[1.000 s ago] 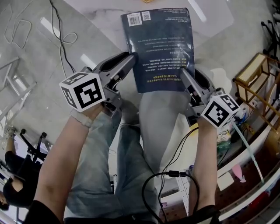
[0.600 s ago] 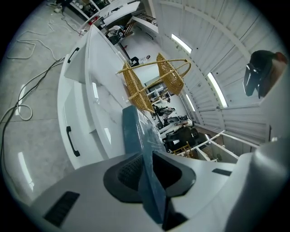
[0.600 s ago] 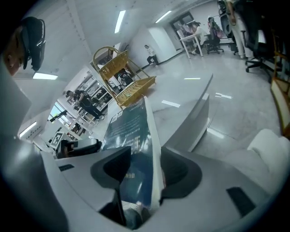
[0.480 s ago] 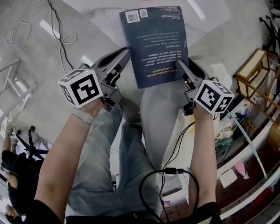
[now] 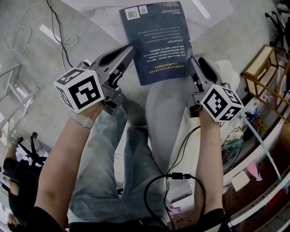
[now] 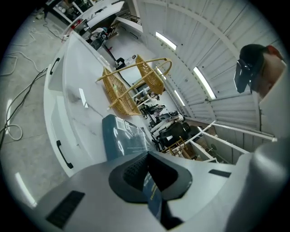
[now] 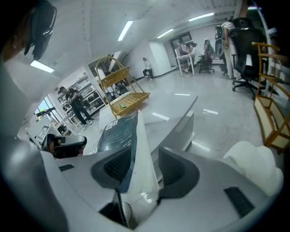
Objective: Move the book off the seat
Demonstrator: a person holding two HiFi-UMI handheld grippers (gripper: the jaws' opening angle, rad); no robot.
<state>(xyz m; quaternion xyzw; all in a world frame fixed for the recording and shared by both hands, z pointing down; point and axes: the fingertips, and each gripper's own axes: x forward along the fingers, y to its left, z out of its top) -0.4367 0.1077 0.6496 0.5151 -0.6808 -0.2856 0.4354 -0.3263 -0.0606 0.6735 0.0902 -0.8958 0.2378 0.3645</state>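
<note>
Book (image 5: 158, 41) held in the air ahead of the person's knees, back cover up, barcode at the far end; a gripper at each near corner. Left gripper (image 5: 131, 49) – jaws just closed tight on the thin cover edge. Right gripper (image 5: 191, 61) – jaws just eased wider, clamped across the page block; white table (image 5: 213, 13) beyond.

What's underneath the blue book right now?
Around the far end of the book a white tabletop shows. At its near edge a pale grey surface runs in beneath it. Whatever lies directly under the book is covered by it.
</note>
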